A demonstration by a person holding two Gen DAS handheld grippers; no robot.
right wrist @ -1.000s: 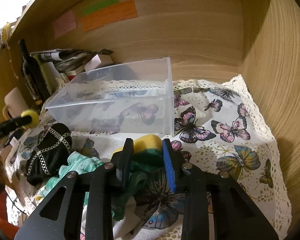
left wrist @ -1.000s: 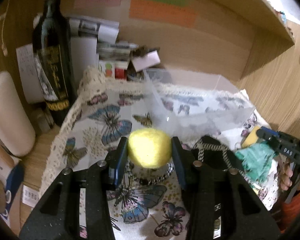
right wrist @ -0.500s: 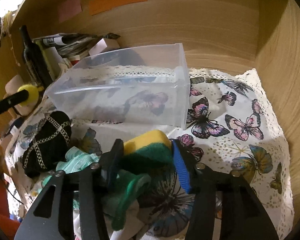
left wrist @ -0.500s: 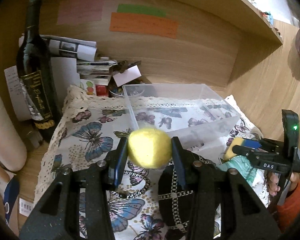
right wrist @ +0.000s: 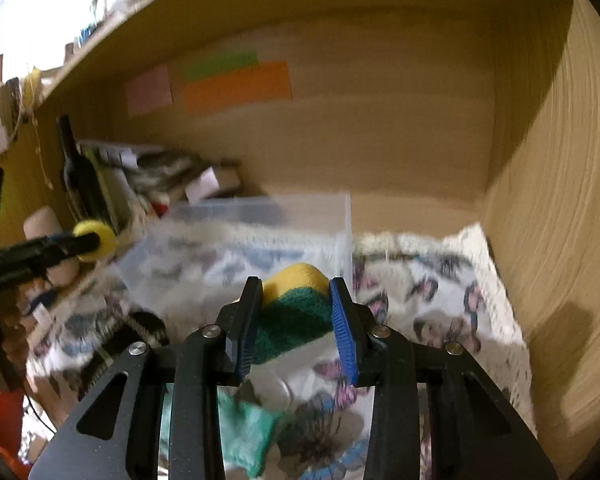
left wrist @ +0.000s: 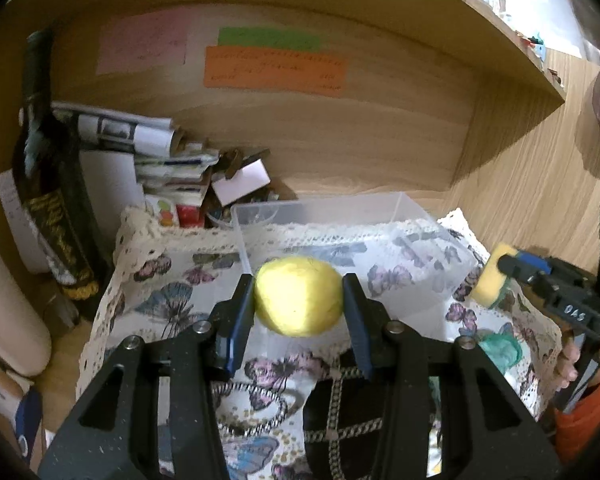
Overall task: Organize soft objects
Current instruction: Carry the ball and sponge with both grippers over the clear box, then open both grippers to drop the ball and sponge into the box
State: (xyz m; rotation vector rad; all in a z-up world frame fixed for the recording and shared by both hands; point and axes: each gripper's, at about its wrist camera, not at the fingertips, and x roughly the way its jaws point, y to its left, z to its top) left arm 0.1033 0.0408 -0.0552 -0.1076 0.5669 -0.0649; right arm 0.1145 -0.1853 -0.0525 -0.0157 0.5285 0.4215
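Note:
My left gripper (left wrist: 299,296) is shut on a yellow soft ball (left wrist: 299,297) and holds it in the air in front of the clear plastic bin (left wrist: 380,216). My right gripper (right wrist: 294,304) is shut on a yellow sponge with a green scouring side (right wrist: 296,300), lifted above the butterfly cloth (right wrist: 440,300), near the bin's (right wrist: 260,216) front corner. The sponge (left wrist: 490,280) and right gripper (left wrist: 504,268) show at the right of the left wrist view. The ball (right wrist: 96,240) shows at the left of the right wrist view.
A black pouch with chain pattern (left wrist: 352,420) and a teal cloth (right wrist: 248,432) lie on the butterfly cloth (left wrist: 172,300). A dark wine bottle (left wrist: 56,200), stacked papers (left wrist: 140,136) and a white roll (left wrist: 8,308) stand at left. Wooden walls enclose the back and right.
Both grippers have risen. The left carried the ball up from the cloth toward the bin. The right lifted the sponge off the pile of cloths.

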